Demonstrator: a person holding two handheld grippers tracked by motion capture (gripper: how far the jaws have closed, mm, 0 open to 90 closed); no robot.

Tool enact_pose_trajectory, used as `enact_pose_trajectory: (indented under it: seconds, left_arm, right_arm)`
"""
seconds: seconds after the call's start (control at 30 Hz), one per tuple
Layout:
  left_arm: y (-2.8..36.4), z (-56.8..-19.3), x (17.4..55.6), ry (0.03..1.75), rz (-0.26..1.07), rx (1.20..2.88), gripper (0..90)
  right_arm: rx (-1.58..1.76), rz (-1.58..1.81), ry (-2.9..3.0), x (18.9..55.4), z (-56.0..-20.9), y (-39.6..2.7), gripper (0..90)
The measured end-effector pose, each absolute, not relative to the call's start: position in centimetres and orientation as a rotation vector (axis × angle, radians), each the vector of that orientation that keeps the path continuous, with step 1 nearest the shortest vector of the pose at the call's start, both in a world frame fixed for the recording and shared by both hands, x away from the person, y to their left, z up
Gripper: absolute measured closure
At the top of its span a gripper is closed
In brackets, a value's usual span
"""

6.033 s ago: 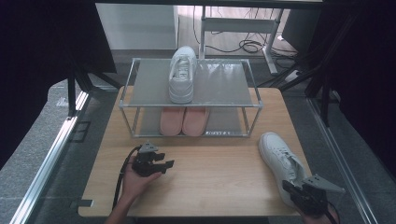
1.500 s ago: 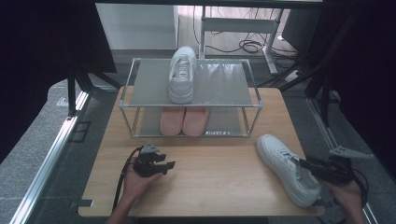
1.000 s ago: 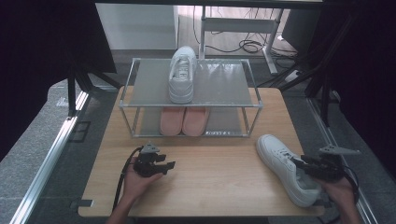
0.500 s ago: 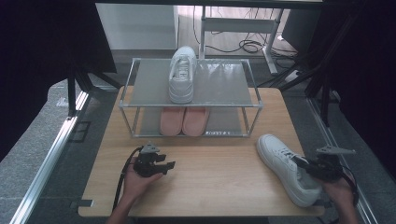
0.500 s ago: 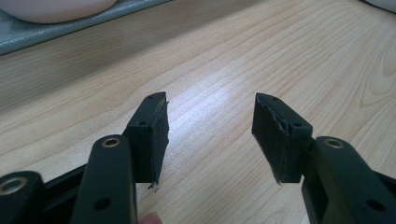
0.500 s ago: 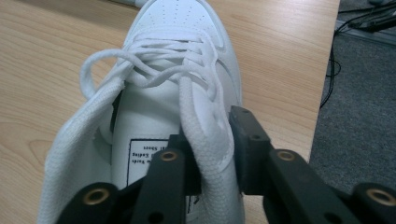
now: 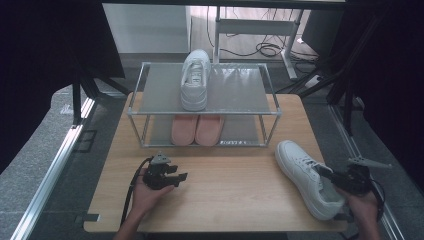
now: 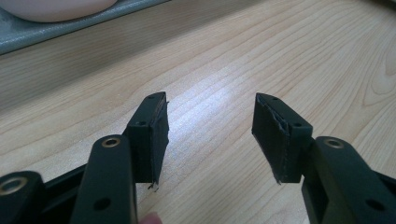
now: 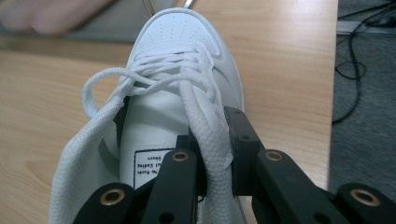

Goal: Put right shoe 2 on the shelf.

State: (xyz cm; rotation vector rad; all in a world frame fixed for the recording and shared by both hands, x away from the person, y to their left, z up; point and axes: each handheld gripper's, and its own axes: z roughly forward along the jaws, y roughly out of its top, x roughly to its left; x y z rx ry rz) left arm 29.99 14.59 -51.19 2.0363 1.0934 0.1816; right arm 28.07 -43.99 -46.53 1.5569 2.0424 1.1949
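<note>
A white sneaker lies on the wooden table at the right, toe toward the rack. My right gripper is over its opening; in the right gripper view the right gripper is shut on the collar edge of the white sneaker, beside the tongue. A matching white sneaker stands on the top shelf of the metal rack. A pink pair sits on the lower shelf. My left gripper rests at the front left, and my left gripper is open over bare wood.
The rack fills the back half of the table. Bare wood stretches between the two grippers. The table's right edge runs close to the sneaker. Cables lie on the floor behind the rack.
My right gripper came in from the right over the sneaker's opening and shut on its collar. The sneaker shifted slightly since six seconds ago. The left gripper stayed put.
</note>
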Motion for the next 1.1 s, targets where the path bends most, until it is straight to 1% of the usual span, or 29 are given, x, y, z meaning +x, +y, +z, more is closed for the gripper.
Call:
enact_pose_trajectory:
  seconds: [0.27,1.1]
  left_arm:
    - [14.7,-51.1,29.9,1.095,0.187,2.029,46.4]
    - [14.8,-51.1,30.0,1.096,0.186,2.03,46.4]
  right_arm:
    - [1.632,1.39,1.921,27.5,-46.5,-43.8,82.4]
    - [1.632,1.51,1.835,26.5,-46.1,-41.2,82.2]
